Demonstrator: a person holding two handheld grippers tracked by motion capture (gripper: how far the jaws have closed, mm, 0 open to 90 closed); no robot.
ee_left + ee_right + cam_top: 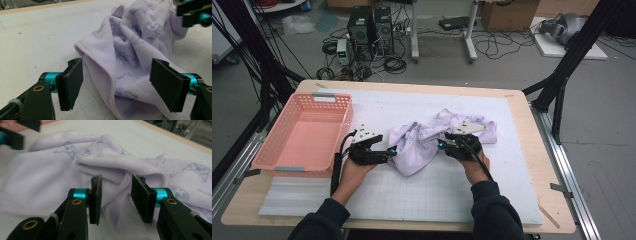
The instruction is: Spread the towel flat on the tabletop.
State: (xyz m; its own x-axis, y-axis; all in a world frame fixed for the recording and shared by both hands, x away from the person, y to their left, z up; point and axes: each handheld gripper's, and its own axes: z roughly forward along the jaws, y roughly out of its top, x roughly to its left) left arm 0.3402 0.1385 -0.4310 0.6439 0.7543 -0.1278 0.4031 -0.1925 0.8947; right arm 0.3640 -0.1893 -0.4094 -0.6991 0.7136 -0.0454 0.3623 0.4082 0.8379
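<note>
Left gripper [117,85] jaws released, wide astride towel [432,140] hem mid-mat. Right gripper [116,197] jaws part-open around a fold, not pinching. Risk: either closes on a doubled layer, bunching it. Basket [339,122] at left edge.

Towel [432,140] mid-mat [422,195], basket [299,165] at left, claws [392,151] [441,145] either side of towel

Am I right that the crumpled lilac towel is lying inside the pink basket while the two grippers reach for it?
Not quite. The lilac towel lies crumpled on the white mat in the middle of the table, to the right of the pink basket, as the high view shows. The rest holds: the left gripper and right gripper both reach for it.
</note>
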